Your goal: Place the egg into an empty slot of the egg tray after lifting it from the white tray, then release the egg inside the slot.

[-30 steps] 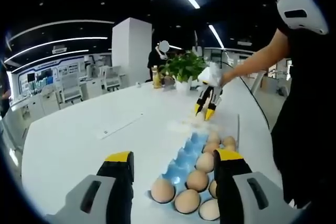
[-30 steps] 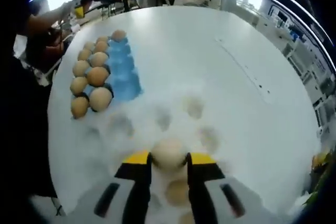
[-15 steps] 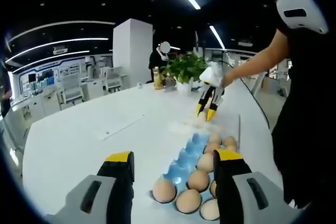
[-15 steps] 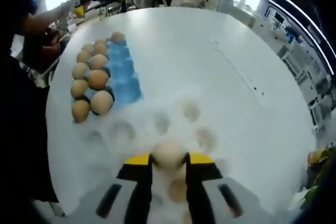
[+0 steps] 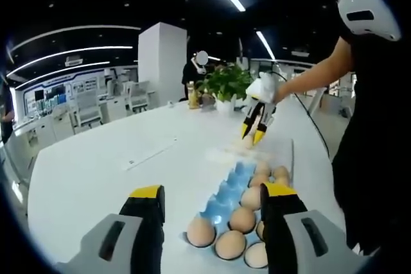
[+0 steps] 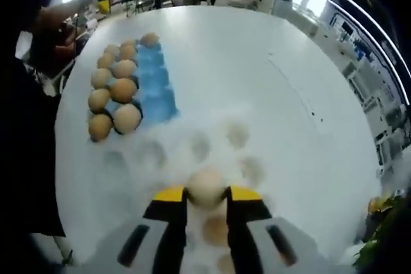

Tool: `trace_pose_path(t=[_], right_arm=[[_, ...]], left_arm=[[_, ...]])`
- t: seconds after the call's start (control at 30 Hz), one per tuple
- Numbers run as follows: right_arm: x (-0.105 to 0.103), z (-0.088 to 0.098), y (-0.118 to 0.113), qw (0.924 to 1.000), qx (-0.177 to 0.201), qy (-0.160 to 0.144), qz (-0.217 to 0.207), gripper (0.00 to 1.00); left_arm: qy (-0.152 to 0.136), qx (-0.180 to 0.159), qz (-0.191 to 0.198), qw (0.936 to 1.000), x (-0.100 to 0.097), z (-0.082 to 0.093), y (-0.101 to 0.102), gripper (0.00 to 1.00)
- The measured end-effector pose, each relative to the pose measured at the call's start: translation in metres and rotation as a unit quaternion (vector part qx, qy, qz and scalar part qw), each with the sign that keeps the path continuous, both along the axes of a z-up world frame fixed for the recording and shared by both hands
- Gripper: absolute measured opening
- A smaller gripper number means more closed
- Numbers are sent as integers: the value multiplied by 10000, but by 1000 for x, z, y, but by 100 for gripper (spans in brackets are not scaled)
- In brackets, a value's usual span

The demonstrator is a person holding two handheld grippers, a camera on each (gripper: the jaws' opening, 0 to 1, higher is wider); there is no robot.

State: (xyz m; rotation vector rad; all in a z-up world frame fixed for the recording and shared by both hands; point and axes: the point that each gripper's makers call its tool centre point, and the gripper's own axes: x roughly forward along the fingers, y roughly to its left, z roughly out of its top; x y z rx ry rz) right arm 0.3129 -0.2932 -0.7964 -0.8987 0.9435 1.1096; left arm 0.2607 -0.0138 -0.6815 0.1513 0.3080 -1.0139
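One blue egg tray (image 6: 156,88) lies on the tabletop (image 6: 257,62), holding eight brown eggs (image 6: 122,90) in two rows along its left side. One white tray (image 6: 192,158) sits nearer, with two eggs visible in it (image 6: 215,229); its blurred surface hides any others. One further egg (image 6: 205,187) sits between the jaws of the right tool (image 6: 205,196). Two tools in all: the left tool (image 5: 212,200) appears beside the egg tray. One potted plant (image 5: 225,85) stands at the far edge.
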Motion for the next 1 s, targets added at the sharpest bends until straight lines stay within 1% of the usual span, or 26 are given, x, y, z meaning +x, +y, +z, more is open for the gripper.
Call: trace_pose_path(t=[0.03,0.07,0.1,0.2,0.27,0.3,0.33,0.4,0.43,0.47,0.5,0.53,0.57,0.6,0.63,0.67,0.7,0.73,0.77,0.8,0.83,0.87,0.93,0.97,1.0], right_arm=[[4,4,7,9999,96,-44,-33,23],[3,4,2,9999,-94,66,-100,24],[1,3,2,9997,-113,85,221,24],[1,-1,5,9985,-75,184,503,26],[1,-3,5,9966,-271,219,741,27],[1,-3,5,9960,-343,228,787,27],[2,-4,6,9957,-491,281,734,27],[2,-5,7,9955,-579,335,672,27],[3,-5,5,9961,-607,410,486,26],[4,-5,5,9969,-666,382,196,25],[3,-5,6,9969,-664,309,303,25],[2,-3,5,9970,-630,241,368,24],[3,0,4,9986,-446,235,188,24],[4,3,4,9992,-325,201,130,24],[4,8,2,9997,-168,161,-76,24],[4,13,2,9998,-52,113,-142,24],[5,20,3,9998,131,28,-157,24],[4,26,3,9992,254,56,-289,24],[7,34,4,9976,505,-1,-466,24],[8,39,3,9969,601,12,-517,24],[8,42,0,9967,592,36,-554,24],[13,46,-2,9963,628,-138,-565,24],[9,48,-6,9956,665,13,-658,24],[9,48,-6,9954,700,-51,-653,24],[6,47,-6,9957,655,-39,-649,24]], left_arm=[[0,-5,0,10000,0,0,0,61],[-4,-8,0,10000,0,0,0,61],[-10,-5,0,10000,0,0,0,61],[3,-3,3,10000,1,-1,-1,60],[3,-13,-27,10000,1,-1,-3,60],[-6,-21,-32,10000,1,-1,-3,60],[-6,-28,-36,10000,1,0,-4,60],[9,-26,-29,10000,1,-2,-3,60],[7,-13,-8,10000,2,-2,-3,60],[4,-12,1,10000,3,-2,-3,60],[-8,-32,3,10000,3,-1,-3,59],[-31,-63,1,10000,3,0,-4,59],[-54,-96,8,9999,3,2,-4,59],[-50,-102,9,9999,3,2,-4,59],[-21,-108,16,9999,3,1,-3,59],[-17,-101,20,9999,3,1,-3,59],[-42,-97,24,9999,3,1,-3,59],[-41,-109,19,9999,2,1,-3,59],[-41,-106,12,9999,2,2,-3,59],[-48,-90,7,9999,1,2,-2,59],[-51,-83,7,10000,1,2,-2,59],[-44,-81,17,10000,1,2,-1,59],[-59,-87,41,9999,1,3,0,59],[-60,-88,50,9999,1,3,0,60],[-67,-88,58,9999,2,3,1,60]])
